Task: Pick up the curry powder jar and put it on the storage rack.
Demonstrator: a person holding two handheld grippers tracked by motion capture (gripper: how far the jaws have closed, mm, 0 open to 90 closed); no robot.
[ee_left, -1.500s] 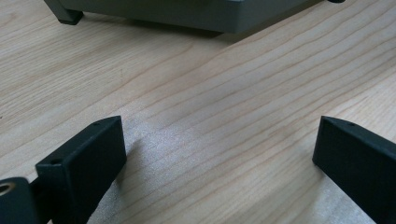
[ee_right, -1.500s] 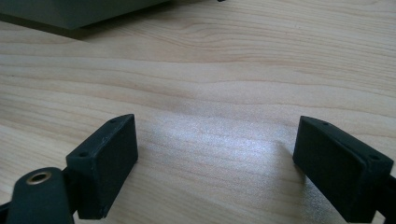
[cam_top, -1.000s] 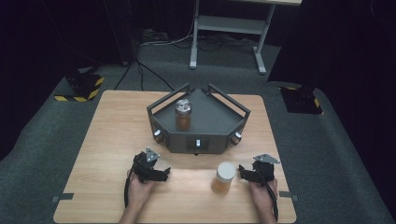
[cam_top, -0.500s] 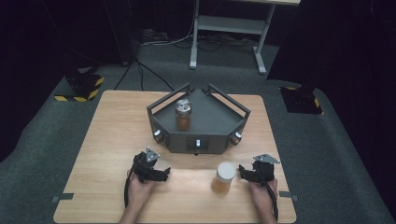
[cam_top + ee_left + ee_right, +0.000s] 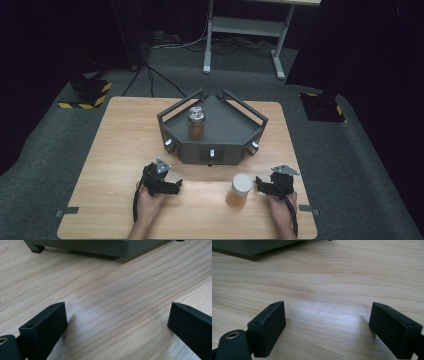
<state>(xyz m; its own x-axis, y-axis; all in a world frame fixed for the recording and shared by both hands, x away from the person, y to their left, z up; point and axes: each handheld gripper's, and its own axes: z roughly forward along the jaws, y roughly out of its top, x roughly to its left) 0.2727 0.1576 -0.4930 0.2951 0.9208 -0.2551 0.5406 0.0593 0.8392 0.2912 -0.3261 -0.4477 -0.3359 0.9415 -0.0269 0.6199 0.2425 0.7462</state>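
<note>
From the high view, a light wooden bench (image 5: 115, 140) carries a dark grey angular tray-like stand with raised rails (image 5: 225, 131) near its middle, and on that stand sits a small amber-filled glass jar with a silvery lid (image 5: 196, 123), upright toward the stand's left part. Nearer the person, a second amber-filled jar with a white lid (image 5: 239, 190) stands upright on the bare bench, in front of the stand and slightly right of centre. The right tongs (image 5: 260, 183), black and held in the person's right hand (image 5: 280, 210), lie low on the bench just beside this white-lidded jar, pointing toward it without touching it. The left tongs (image 5: 175, 187), held in the left hand (image 5: 149, 204), rest on the bench well apart from the jar, pointing inward. In the left gripper view, the left tongs are spread wide over bare wood grain, nothing between the jaws, with the grey stand's base (image 5: 105, 247) across the top edge. In the right gripper view, the right tongs are likewise spread wide over bare bench, gripping nothing, with a corner of the stand (image 5: 254, 247) at the upper left.
</note>
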